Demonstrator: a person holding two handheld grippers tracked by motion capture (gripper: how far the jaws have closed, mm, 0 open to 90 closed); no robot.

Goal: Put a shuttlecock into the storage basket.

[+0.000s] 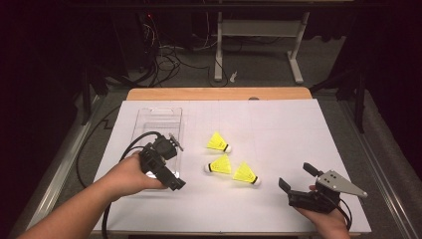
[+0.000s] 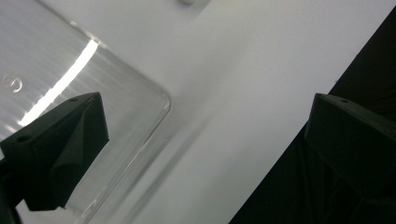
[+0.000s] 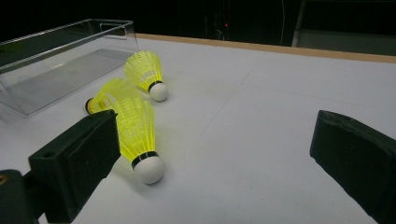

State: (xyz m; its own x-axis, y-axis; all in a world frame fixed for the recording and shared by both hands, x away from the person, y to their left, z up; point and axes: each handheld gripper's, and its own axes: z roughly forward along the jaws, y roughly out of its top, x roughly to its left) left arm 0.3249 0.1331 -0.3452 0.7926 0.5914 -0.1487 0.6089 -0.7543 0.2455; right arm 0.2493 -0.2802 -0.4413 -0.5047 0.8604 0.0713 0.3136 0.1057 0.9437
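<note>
Likely risk: the nearest shuttlecock [image 3: 138, 140] lies on its side and could roll or get its skirt crushed if the right gripper [image 1: 297, 179] pinches off-centre. All three shuttlecocks lie just right of the clear box [image 1: 157, 119]. Right jaws stand wide apart, empty. Left gripper [image 2: 205, 154], over the box's near corner, gapes wide too, holding nothing.

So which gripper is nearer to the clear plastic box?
Left. The left gripper hovers at the near corner of the clear plastic box, jaws open. The right gripper is far off, beyond the three yellow shuttlecocks.
</note>
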